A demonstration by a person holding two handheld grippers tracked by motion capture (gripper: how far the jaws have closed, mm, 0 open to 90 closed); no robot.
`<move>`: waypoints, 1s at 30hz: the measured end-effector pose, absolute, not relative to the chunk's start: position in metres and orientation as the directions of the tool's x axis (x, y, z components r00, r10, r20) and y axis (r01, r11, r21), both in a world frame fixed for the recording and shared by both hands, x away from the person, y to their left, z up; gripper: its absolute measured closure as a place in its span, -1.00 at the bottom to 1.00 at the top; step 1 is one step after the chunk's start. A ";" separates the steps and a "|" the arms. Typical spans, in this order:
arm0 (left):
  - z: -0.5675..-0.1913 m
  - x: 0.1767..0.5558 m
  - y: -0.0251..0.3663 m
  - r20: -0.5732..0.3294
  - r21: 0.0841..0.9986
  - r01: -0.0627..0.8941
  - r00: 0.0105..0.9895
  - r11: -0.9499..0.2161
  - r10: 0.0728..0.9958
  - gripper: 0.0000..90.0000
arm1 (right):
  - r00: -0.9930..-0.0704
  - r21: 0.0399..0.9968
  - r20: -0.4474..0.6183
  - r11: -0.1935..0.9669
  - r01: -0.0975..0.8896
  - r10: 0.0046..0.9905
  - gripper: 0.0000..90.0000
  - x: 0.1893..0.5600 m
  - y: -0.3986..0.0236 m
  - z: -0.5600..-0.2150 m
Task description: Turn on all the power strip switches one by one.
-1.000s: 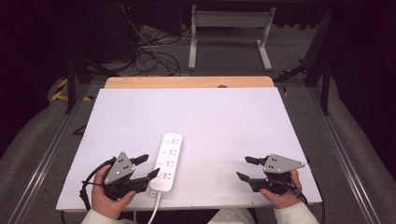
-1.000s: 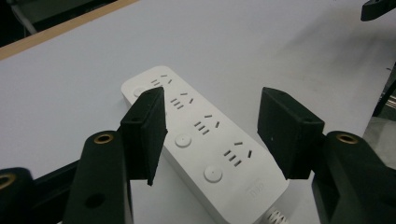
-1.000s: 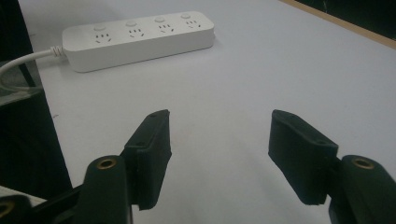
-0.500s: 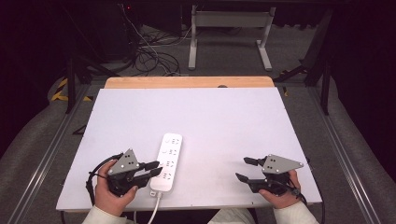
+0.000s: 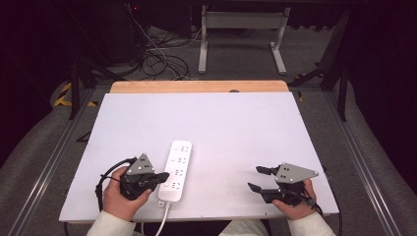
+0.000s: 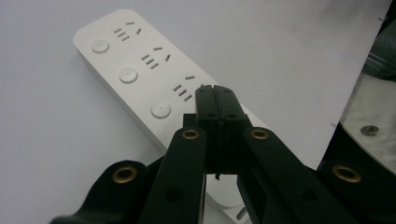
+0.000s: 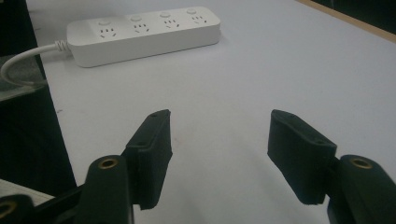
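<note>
Two grippers work at one table (image 5: 236,128), each held in a hand at the near edge; the left gripper (image 5: 164,175) has its two black jaws pressed flat together with nothing between them, their joined tip over the near end of the power strip (image 5: 176,170); whether the tip touches the strip I cannot tell. The right gripper (image 5: 259,178), well to the right of the strip, has its jaws spread wide and empty above the bare top. One power strip, a long white plastic bar with rounded corners, lies near the front edge; it carries four socket groups and a round button beside each, three showing in the left gripper view; one white cord (image 5: 163,221) leaves its near end. The tabletop is smooth, matte, pale; a wooden strip (image 5: 196,87) edges its far side.
</note>
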State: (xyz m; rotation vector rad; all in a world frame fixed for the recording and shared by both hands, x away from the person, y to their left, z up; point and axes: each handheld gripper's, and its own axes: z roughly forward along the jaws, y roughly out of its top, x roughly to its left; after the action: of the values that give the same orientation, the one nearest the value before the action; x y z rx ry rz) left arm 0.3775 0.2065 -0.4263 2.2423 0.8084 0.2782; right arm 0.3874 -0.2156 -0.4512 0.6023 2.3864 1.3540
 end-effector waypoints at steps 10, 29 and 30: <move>-0.433 0.388 0.200 -0.056 0.619 0.514 0.783 -0.593 0.620 0.99 | -0.869 0.858 -0.043 0.464 0.221 0.493 -0.11 0.390 -0.215 -0.452; -0.442 0.396 0.194 -0.064 0.549 0.545 0.784 -0.634 0.618 1.00 | -0.870 0.855 -0.035 0.466 0.230 0.492 -0.11 0.390 -0.216 -0.453; -0.443 0.396 0.194 -0.065 0.549 0.545 0.783 -0.633 0.618 1.00 | -0.870 0.856 -0.033 0.464 0.229 0.492 -0.11 0.390 -0.216 -0.453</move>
State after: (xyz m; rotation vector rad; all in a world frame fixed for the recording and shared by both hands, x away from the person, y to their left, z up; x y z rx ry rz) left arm 0.3959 0.1944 -0.4426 2.4147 0.8646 0.1733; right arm 0.3903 -0.2158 -0.4527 0.6175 2.4401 1.3635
